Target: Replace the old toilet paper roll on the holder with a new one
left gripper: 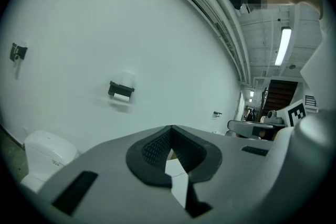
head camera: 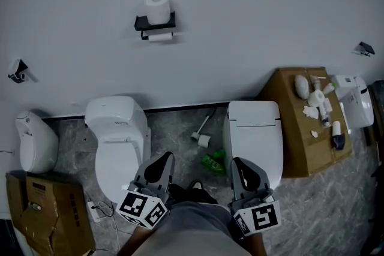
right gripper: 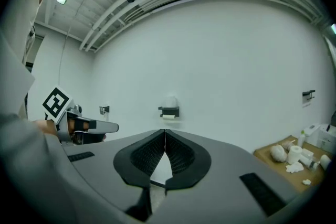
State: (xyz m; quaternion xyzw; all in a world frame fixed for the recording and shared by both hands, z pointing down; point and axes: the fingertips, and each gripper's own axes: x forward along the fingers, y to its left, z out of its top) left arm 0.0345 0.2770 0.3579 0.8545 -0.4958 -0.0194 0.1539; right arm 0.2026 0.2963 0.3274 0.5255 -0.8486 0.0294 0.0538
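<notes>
**A:** Where's the holder?

**B:** On the wall, well ahead. The left gripper, fingers closed and empty, lines up nearly straight with it. The right gripper, also closed and empty, sits off to its right.

**A:** And the rolls?

**B:** The old roll lies level under the holder. The new roll stands on top.

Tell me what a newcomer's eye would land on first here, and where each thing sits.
The black holder high on the bare white wall stands out, with a white roll standing on top of it. Below, the left toilet and the right toilet stand against that wall. At the bottom edge, the left tool and right tool are both shut and empty.
</notes>
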